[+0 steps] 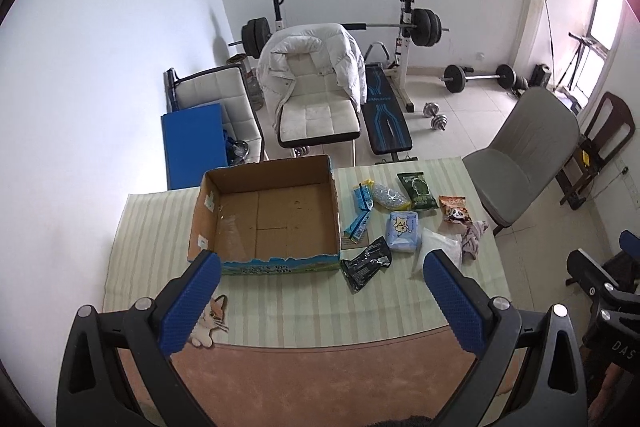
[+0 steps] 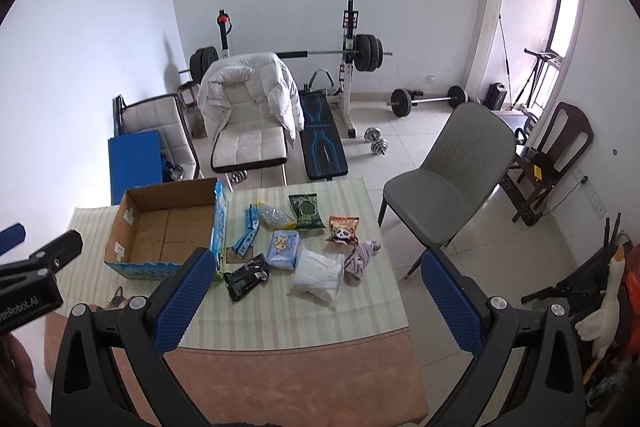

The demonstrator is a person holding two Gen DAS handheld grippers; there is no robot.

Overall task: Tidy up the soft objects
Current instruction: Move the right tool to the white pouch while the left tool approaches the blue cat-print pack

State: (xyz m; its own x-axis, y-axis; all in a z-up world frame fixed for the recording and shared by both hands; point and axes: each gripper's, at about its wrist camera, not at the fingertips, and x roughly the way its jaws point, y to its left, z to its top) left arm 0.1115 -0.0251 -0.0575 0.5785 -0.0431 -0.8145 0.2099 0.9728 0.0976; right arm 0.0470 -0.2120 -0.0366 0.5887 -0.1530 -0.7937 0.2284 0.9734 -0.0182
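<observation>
brown cardboard box [image 1: 264,215] with blue-green printed sides, pale green-and-cream striped tablecloth [image 1: 304,303], green snack bag [image 2: 306,211], orange panda bag [image 2: 343,229], black pouch [image 2: 246,275], white bag [image 2: 318,273], blue textured finger pads [image 1: 192,307], grey chair [image 2: 448,179]

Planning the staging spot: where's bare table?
Free: striped cloth between the black foil pouch and near edge; strip left of the open cardboard box. Crowded: packets right of box, up to the white plastic bag.
</observation>
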